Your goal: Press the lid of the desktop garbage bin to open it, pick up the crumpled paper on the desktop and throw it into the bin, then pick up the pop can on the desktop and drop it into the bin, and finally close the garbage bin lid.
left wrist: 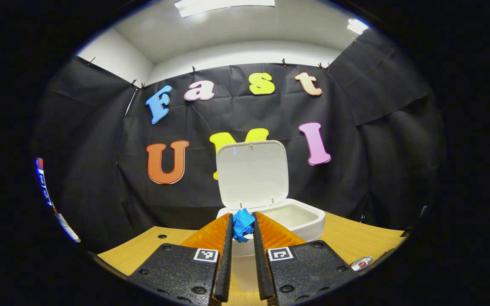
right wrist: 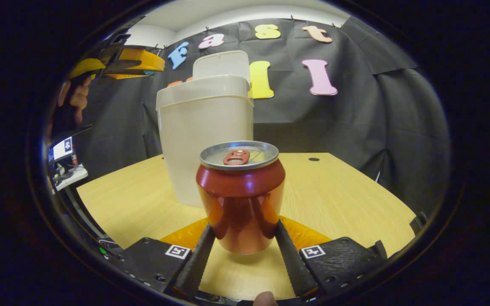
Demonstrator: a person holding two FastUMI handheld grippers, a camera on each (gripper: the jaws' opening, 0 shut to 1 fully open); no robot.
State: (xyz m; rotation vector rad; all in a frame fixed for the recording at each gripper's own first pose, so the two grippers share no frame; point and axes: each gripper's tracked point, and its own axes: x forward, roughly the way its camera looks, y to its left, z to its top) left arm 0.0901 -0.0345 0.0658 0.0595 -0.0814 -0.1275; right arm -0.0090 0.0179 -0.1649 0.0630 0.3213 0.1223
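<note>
Holding the crumpled paper (left wrist: 243, 225) between its fingers, the left gripper (left wrist: 243, 238) is hanging just in front of the bin (left wrist: 309, 221), whose lid (left wrist: 251, 174) is standing open and upright behind the mouth. The paper is pinched at the fingertips and looks to be near the front rim, perhaps not fully over the opening yet; I cannot tell exactly. To do this step well, the gripper should be carrying the paper farther forward, until it is clearly above the hollow of the bin, and only then be spreading its fingers, so the light paper is not catching on the rim and falling on the bench (left wrist: 355, 238).

In the right gripper view, the right gripper (right wrist: 243, 250) is having the pop can (right wrist: 240, 195) between its fingers, which are touching both sides low on the can. The can is standing upright, and its base seems a little off the bench. The bin (right wrist: 202, 140) is standing just behind it. The grip is low, so the can may tilt.
</note>
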